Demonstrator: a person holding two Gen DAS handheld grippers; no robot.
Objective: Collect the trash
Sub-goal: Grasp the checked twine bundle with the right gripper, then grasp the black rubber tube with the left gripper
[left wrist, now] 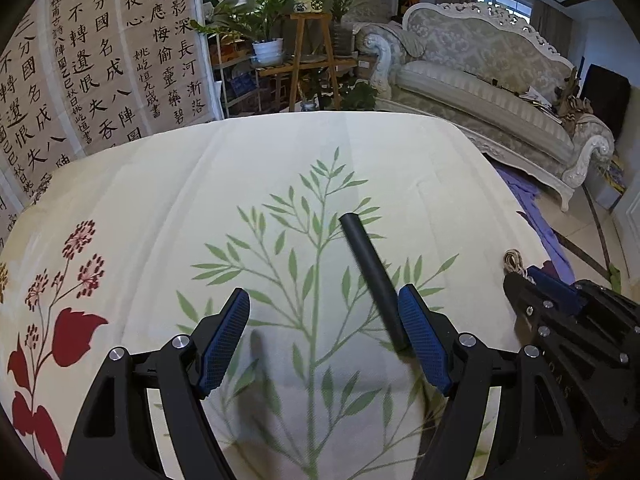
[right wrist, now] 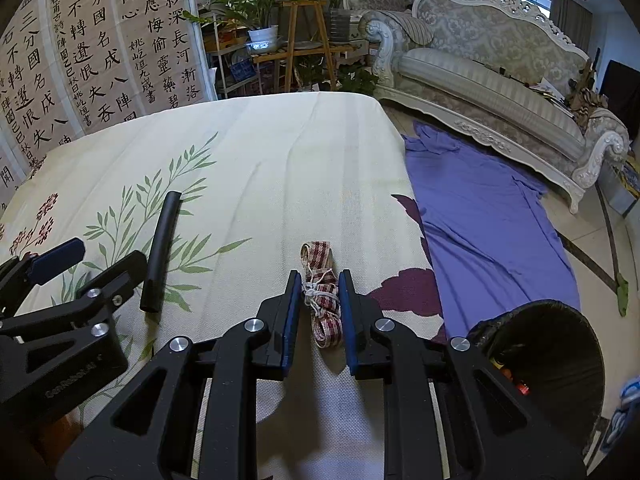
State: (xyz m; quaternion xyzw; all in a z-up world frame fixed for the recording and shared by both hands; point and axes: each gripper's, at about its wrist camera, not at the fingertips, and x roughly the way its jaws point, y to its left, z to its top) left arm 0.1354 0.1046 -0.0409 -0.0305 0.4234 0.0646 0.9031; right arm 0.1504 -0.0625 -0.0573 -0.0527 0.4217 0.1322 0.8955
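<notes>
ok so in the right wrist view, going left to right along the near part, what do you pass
left gripper → black tube → right gripper shut on the checked ribbon bundle → purple cloth on the floor → black trash bin

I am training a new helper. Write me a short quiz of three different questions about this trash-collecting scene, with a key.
1. True or false: the right claw is closed on the checked ribbon bundle.
2. The black tube lies: A) inside the trash bin, B) on the floral cloth between the pads of the left claw, near one pad, C) on the sofa.
3. Fill in: the black trash bin stands on the ______ side of the right claw's view, beside the purple cloth.

Key: 1 true; 2 B, with the left claw open and not gripping the tube; 3 right.
</notes>
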